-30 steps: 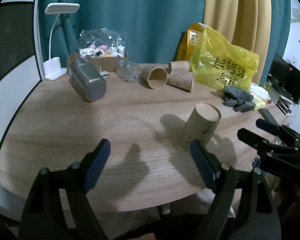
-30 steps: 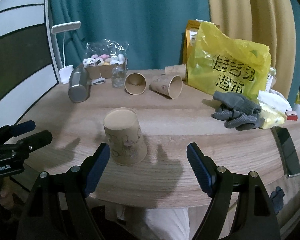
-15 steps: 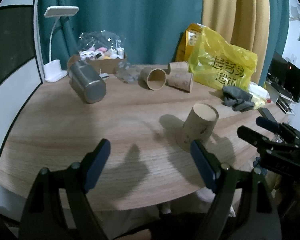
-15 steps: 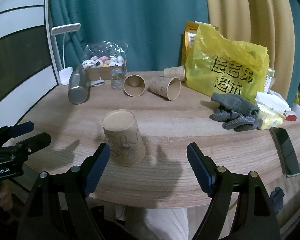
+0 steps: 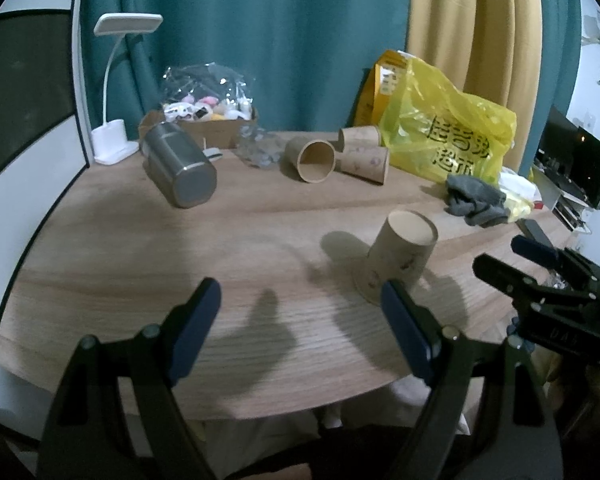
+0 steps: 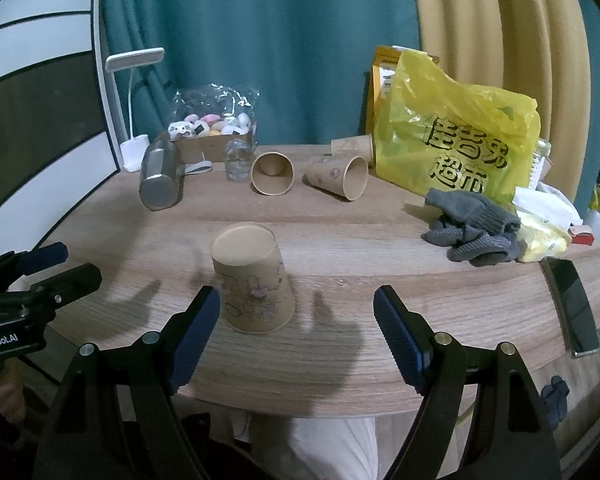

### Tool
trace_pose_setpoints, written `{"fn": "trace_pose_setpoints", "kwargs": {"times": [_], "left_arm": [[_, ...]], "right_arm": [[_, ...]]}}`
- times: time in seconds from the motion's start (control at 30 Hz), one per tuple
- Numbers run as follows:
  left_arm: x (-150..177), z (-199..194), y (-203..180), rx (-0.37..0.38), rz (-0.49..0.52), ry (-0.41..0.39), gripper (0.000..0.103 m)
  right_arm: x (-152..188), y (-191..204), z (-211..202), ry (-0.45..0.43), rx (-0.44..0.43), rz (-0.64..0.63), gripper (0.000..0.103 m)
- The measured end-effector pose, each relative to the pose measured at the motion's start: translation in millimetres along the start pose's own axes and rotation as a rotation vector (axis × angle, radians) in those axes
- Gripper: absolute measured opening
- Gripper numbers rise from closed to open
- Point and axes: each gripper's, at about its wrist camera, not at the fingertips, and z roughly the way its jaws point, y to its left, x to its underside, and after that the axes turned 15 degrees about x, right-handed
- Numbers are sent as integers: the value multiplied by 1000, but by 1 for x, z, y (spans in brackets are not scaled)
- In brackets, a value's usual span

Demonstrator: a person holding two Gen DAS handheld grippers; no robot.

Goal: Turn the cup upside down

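Paper cup (image 6: 254, 278) sits upside down on the wooden table (image 6: 380, 232), base up, rim flat on the surface, near the front edge. Right gripper (image 6: 296, 332) hangs just behind it with fingers spread wide, nothing between them; its left finger (image 6: 194, 332) is just beside the cup's lower wall, can't tell if it touches. Left gripper (image 5: 300, 330) is also spread wide and empty, low over the table to the cup's left; in its view the cup (image 5: 398, 258) stands just past the right finger (image 5: 406, 336). Further back: three more paper cups on their sides, one (image 6: 272, 173) with its mouth facing the cameras, one (image 6: 338, 178) angled right, one (image 6: 352, 145) tucked against the yellow plastic bag (image 6: 456, 140). Steel tumbler (image 6: 160, 176) lies on its side at back left, next to a white desk lamp (image 6: 134, 80). Cardboard box of small toys (image 6: 210, 134) under clear wrap behind it, small clear bottle (image 6: 238, 160) in front of the box. Grey gloves (image 6: 472, 228) bunched at right, dark phone (image 6: 572, 308) near the right edge. Teal curtain (image 6: 260, 40) behind everything.
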Motion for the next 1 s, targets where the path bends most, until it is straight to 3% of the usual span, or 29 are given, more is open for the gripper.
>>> {"fn": "trace_pose_setpoints", "kwargs": {"times": [1.0], "left_arm": [[-3, -3, -2, -12, 1, -6, 83]], "right_arm": [[-3, 6, -3, -12, -14, -12, 82]]}}
